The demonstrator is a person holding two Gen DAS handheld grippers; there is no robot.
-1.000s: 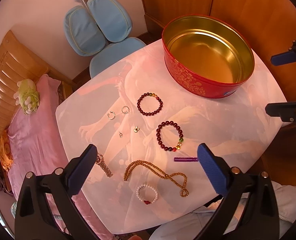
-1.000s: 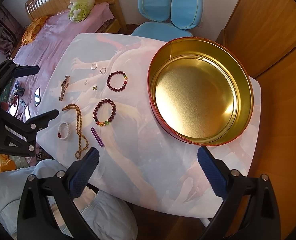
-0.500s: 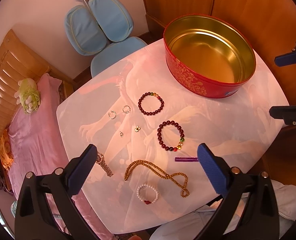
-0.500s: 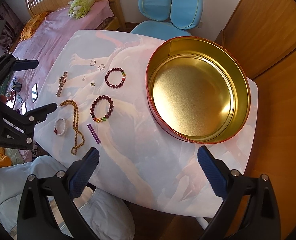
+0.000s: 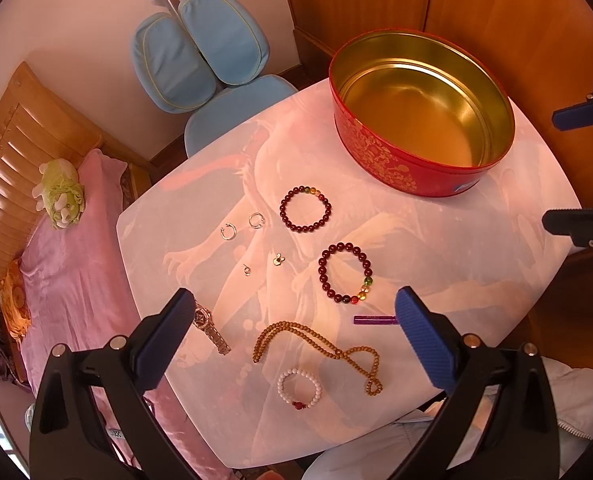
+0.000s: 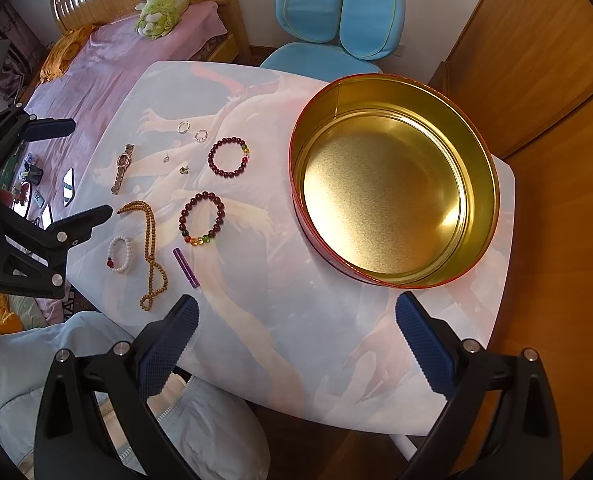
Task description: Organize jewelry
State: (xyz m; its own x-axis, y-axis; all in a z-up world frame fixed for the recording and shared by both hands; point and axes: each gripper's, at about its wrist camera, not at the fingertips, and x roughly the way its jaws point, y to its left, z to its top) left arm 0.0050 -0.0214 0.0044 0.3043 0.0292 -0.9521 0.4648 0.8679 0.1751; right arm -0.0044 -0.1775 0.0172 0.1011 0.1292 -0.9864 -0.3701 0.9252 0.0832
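A round red tin [image 5: 388, 164] with an empty gold inside [image 6: 380, 196] stands at the table's far right. Jewelry lies loose on the table: two dark red bead bracelets [image 5: 305, 214] [image 5: 345, 273], a brown bead necklace [image 5: 316, 345], a white bead bracelet [image 5: 299, 389], a purple stick [image 5: 374, 319], a watch [image 5: 210, 329], two silver rings [image 5: 229, 231] and small charms [image 5: 277, 259]. My left gripper [image 5: 292, 340] is open and empty above the near jewelry. My right gripper [image 6: 296, 344] is open and empty above the table's near edge, in front of the tin.
The table [image 6: 264, 320] has a pale printed top. A blue chair [image 5: 224, 92] stands at its far side. A bed with a pink cover [image 5: 68, 264] and a green plush toy [image 5: 60, 192] lies to the left. Wooden cabinets [image 6: 536, 60] rise behind the tin.
Both grippers have drifted slightly; the table and tin sit a little differently in each view. Nothing on the table has moved.
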